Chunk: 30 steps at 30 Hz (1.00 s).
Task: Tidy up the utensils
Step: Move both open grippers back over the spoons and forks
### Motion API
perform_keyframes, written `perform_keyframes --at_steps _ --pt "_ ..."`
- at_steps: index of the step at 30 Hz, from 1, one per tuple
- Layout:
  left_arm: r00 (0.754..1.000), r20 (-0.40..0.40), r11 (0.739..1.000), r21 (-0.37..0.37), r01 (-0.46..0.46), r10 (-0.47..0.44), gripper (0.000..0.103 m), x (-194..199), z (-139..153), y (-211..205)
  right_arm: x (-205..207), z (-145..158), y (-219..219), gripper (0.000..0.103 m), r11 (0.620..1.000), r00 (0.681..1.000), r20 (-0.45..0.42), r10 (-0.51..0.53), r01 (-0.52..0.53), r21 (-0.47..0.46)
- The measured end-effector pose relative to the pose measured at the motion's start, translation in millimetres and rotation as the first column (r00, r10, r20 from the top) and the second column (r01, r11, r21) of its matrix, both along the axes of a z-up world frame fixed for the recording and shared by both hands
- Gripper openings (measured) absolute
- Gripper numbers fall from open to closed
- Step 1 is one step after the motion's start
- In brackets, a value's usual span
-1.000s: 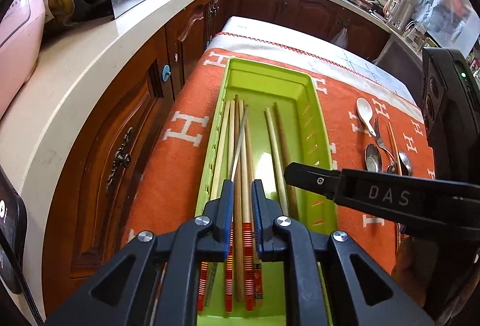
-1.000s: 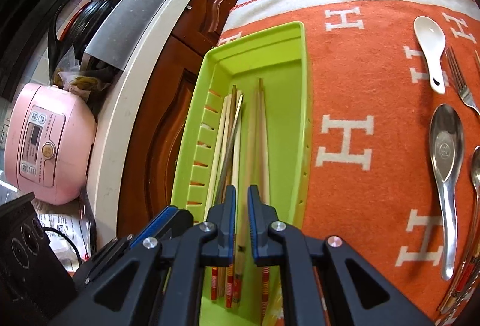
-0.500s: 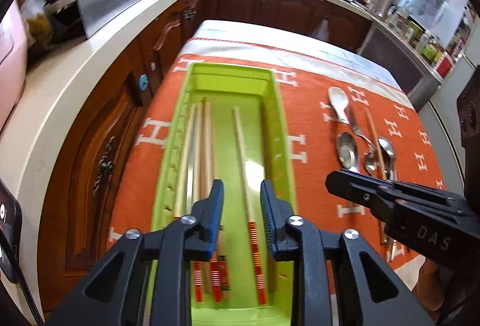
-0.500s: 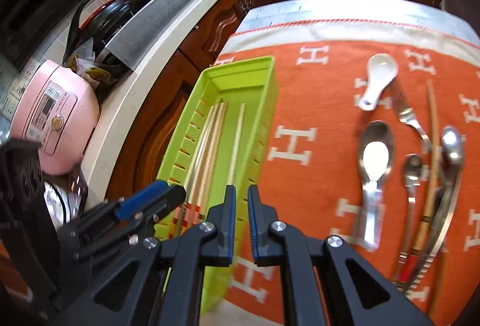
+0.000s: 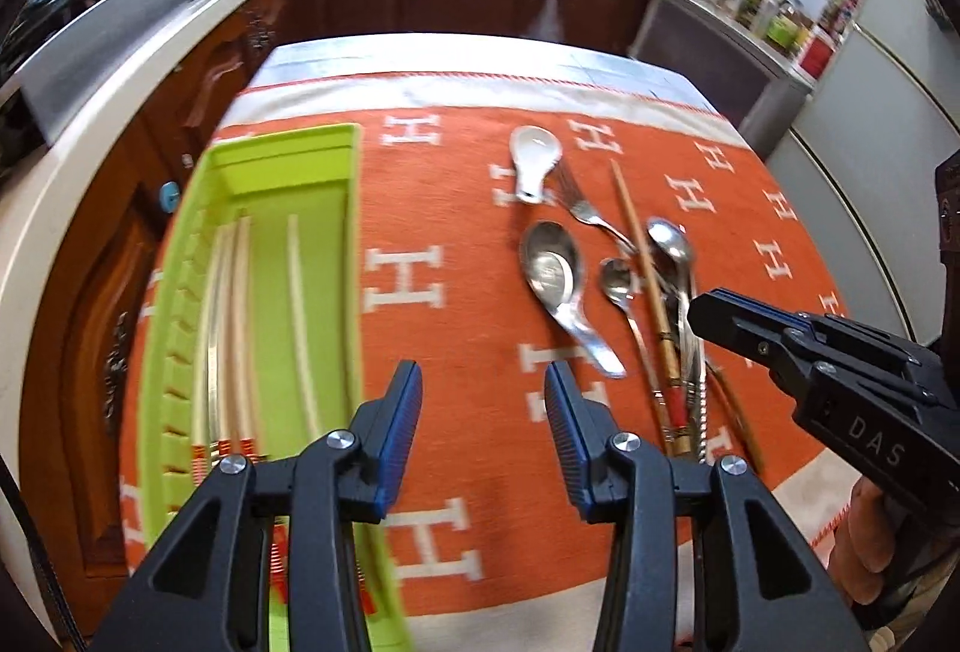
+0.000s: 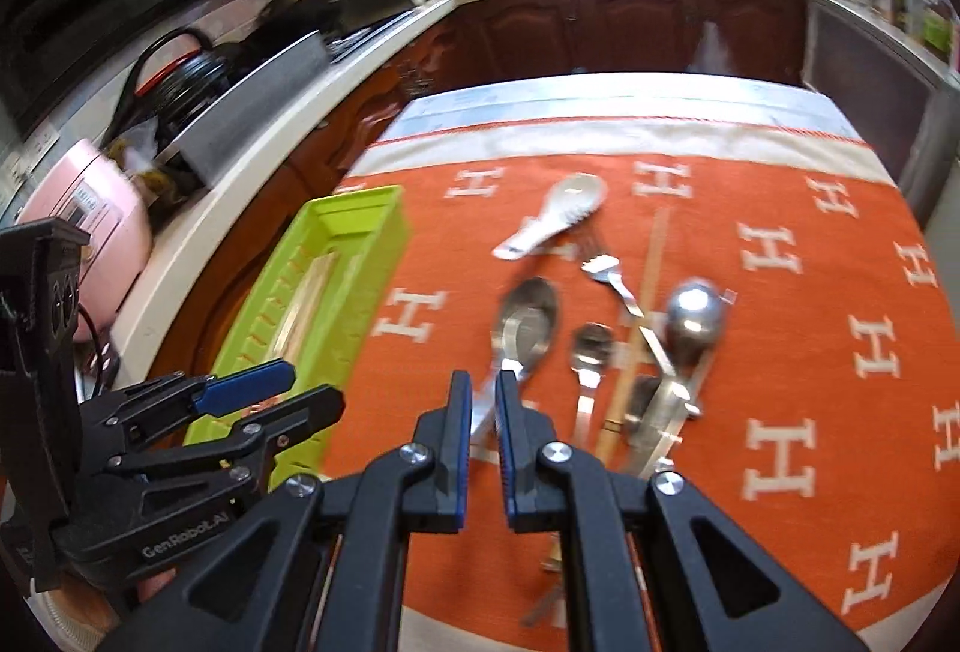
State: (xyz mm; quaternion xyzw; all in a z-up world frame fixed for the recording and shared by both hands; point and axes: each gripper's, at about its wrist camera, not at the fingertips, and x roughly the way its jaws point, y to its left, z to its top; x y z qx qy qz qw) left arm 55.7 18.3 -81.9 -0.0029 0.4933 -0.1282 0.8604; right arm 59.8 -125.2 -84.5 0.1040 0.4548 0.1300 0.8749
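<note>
Several chopsticks binned, spoons and fork not yet sorted.

Green tray sits at the left edge of the orange cloth on the counter, holding a few pale chopsticks with red-striped ends, laid lengthwise. Well apart to its right, loose on the cloth: white ceramic spoon, fork, large metal spoon, two smaller metal spoons, and one brown chopstick lying across the pile. Judging by this, chopsticks are mostly done; at least one stick plus all the spoons and the fork remain. Left tongs hang over bare cloth between tray and pile, jaws opening, nothing between them. Right tongs are drawn together and empty, above the large spoon's handle.
</note>
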Motion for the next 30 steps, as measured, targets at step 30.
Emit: perform_keyframes --at_steps 30 --pt "0.982 -0.186 0.991 -0.120 -0.066 0.043 0.041 93 -58 -40 26 -66 -86 0.008 0.989 0.987 -0.120 -0.110 0.121 0.086"
